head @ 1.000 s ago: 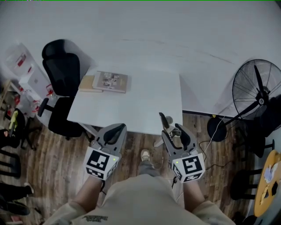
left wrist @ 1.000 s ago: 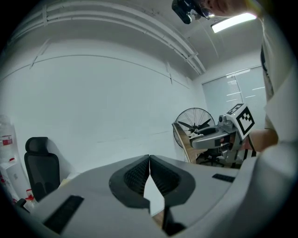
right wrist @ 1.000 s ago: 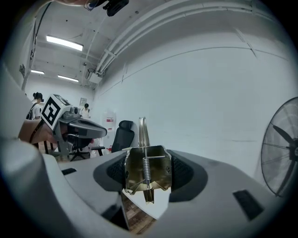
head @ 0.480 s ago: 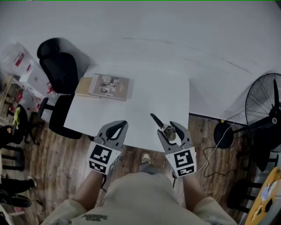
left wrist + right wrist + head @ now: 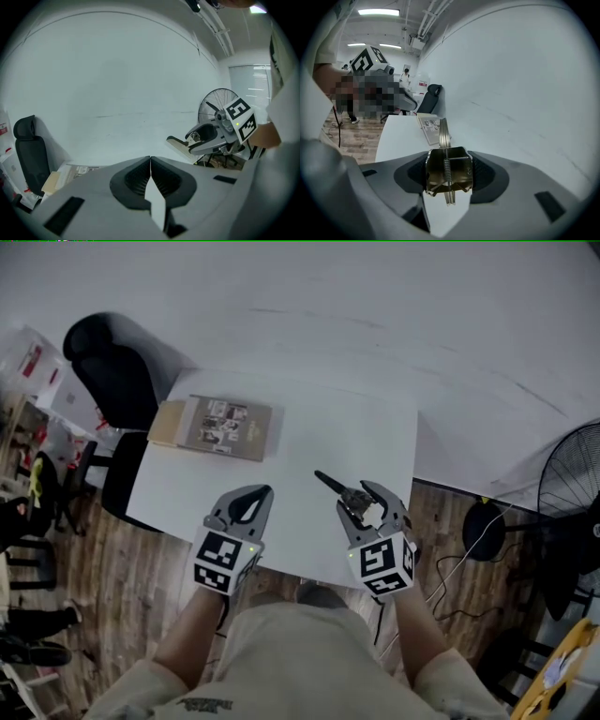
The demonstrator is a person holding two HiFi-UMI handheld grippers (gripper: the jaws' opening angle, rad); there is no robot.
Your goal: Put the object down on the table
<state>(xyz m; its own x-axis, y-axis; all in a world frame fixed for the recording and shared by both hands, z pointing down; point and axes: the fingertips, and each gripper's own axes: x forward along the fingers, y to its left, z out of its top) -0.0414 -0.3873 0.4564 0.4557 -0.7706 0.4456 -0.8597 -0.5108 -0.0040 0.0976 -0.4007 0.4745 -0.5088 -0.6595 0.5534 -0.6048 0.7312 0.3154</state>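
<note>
My right gripper [image 5: 364, 499] is shut on a metal spring clip [image 5: 447, 172]; its brass-coloured body with a coil spring sits between the pads. The clip's long thin arm [image 5: 330, 484] sticks out ahead, over the white table [image 5: 309, 442]. From the left gripper view, the right gripper [image 5: 202, 137] and the clip's arm [image 5: 180, 146] show at the right. My left gripper [image 5: 249, 495] hangs over the table's near edge, shut with nothing in it; its jaws meet at the tips [image 5: 150, 159].
A book on a flat brown folder [image 5: 221, 426] lies at the table's far left. A black office chair [image 5: 111, 376] stands left of the table, a floor fan [image 5: 574, 486] at the right. A white wall rises behind the table.
Both grippers have moved forward and down, from over the wooden floor to over the table's near edge. The clip stays in the right gripper.
</note>
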